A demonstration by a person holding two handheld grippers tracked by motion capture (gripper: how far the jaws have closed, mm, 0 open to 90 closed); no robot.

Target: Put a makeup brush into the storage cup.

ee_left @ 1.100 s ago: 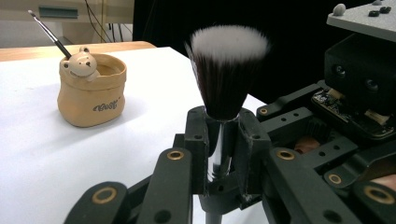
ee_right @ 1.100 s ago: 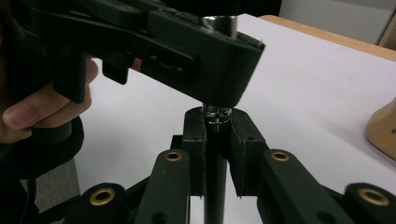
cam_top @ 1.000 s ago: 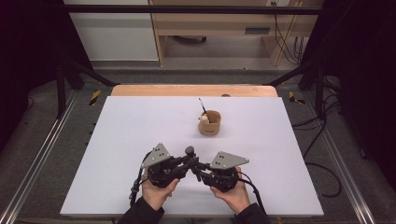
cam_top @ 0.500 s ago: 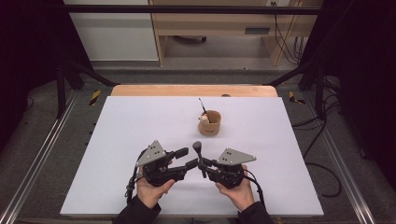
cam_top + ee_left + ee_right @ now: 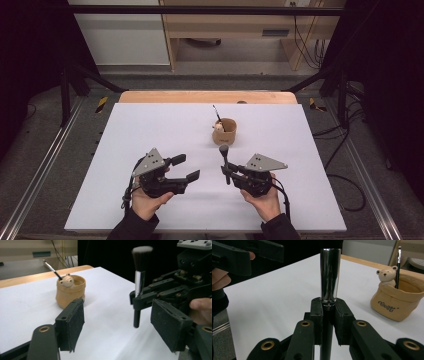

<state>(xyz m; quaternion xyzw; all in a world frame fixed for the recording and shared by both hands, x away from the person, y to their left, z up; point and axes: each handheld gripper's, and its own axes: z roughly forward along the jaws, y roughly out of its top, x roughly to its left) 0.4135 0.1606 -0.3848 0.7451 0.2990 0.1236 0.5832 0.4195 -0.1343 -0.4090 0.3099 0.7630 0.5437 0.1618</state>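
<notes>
A makeup brush (image 5: pixel 223 155) with a black handle, chrome ferrule (image 5: pixel 330 275) and dark bristles (image 5: pixel 142 255) stands upright in my right gripper (image 5: pixel 227 172), which is shut on its handle (image 5: pixel 329 312). My left gripper (image 5: pixel 186 168) sits to its left, apart from the brush. Its jaws have just been opening and hold nothing (image 5: pixel 120 325). A tan fabric cup (image 5: pixel 225 131) stands farther back on the white table (image 5: pixel 150 130). It holds a small bear figure (image 5: pixel 385 275) and a thin black brush (image 5: pixel 398 265).
A wooden strip (image 5: pixel 205 96) borders the table's far edge. Metal frame rails (image 5: pixel 45 165) run along both sides, and cables (image 5: pixel 345 150) lie on the floor at the right. The cup (image 5: pixel 71 291) is the one object standing on the tabletop.
The left gripper's jaws opened and let go of the brush, then drew away to the left. The right gripper moved right with the brush upright in it.
</notes>
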